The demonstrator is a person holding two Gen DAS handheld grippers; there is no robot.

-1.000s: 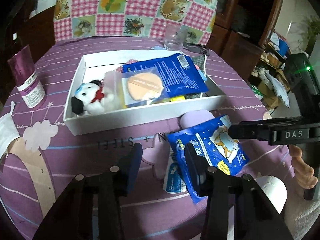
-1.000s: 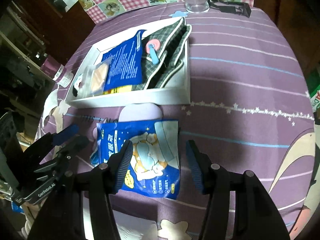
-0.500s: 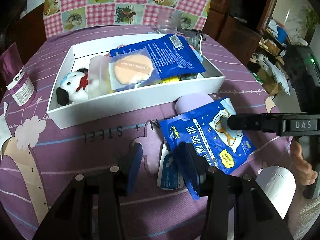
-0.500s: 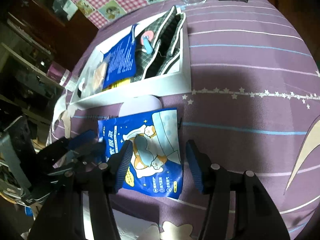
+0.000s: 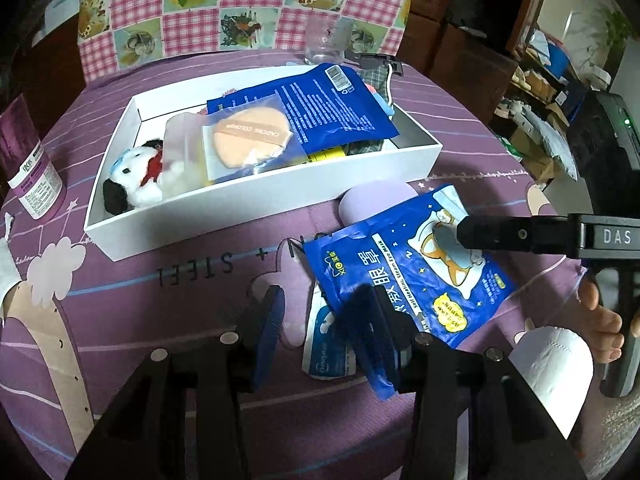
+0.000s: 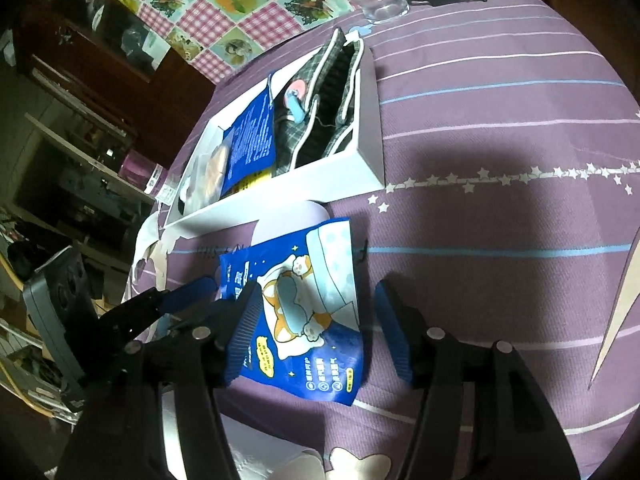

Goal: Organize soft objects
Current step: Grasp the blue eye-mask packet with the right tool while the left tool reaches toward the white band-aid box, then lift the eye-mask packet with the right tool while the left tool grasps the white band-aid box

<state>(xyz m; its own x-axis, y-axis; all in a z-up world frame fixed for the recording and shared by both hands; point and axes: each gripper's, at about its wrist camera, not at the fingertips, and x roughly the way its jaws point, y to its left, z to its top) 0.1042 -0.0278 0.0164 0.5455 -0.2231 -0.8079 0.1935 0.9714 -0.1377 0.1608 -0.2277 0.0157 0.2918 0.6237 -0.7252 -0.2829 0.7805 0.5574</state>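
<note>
Purple tablecloth (image 5: 460, 128) w/ white box (image 5: 256, 216) far left, full of soft stuff. Blue packet (image 6: 308, 312) lies near, just in front of box. Right gripper (image 6: 316, 332) has just been opening, jaws wide round packet, not squeezing. Left gripper (image 5: 320, 320) half open, holds nothing.

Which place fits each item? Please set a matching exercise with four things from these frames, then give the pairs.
Things:
1. plush dog
2. steam eye mask packet
3. purple bottle
4. clear glass

Places:
A. on the cloth, beyond the white box's far end
B. inside the white box
C. on the cloth in front of the box
D. standing on the cloth at the box's side, outside it

Pairs: 1-B, 2-C, 3-D, 4-A
</note>
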